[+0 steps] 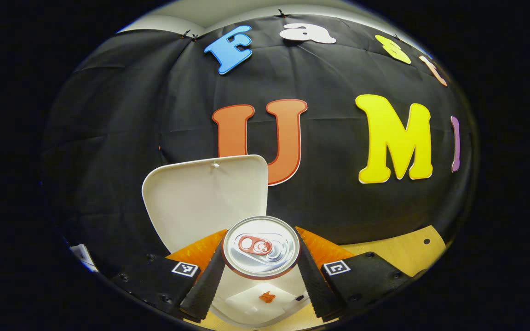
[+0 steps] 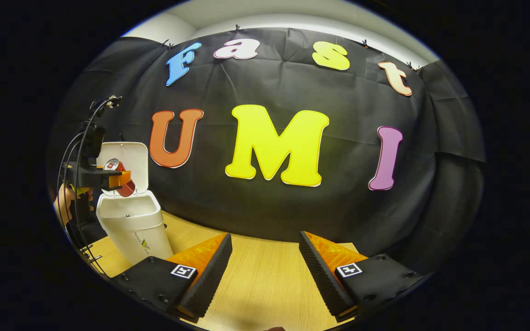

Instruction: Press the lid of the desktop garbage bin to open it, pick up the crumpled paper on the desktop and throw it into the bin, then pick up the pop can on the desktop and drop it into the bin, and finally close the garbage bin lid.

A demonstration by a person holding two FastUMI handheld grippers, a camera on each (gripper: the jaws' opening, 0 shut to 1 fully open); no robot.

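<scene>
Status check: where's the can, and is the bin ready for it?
Left gripper shut on pop can, held above open bin. Lid up. Right gripper open, over table. Nothing blocking the drop.

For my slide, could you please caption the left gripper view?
Left claw holds the pop can above the open bin.

My left gripper (image 1: 261,276) has both fingers pressed against the sides of a silver-topped red pop can (image 1: 261,247), raised and level. My right gripper (image 2: 265,271) hangs low with its fingers spread wide apart, holding nothing.
</scene>
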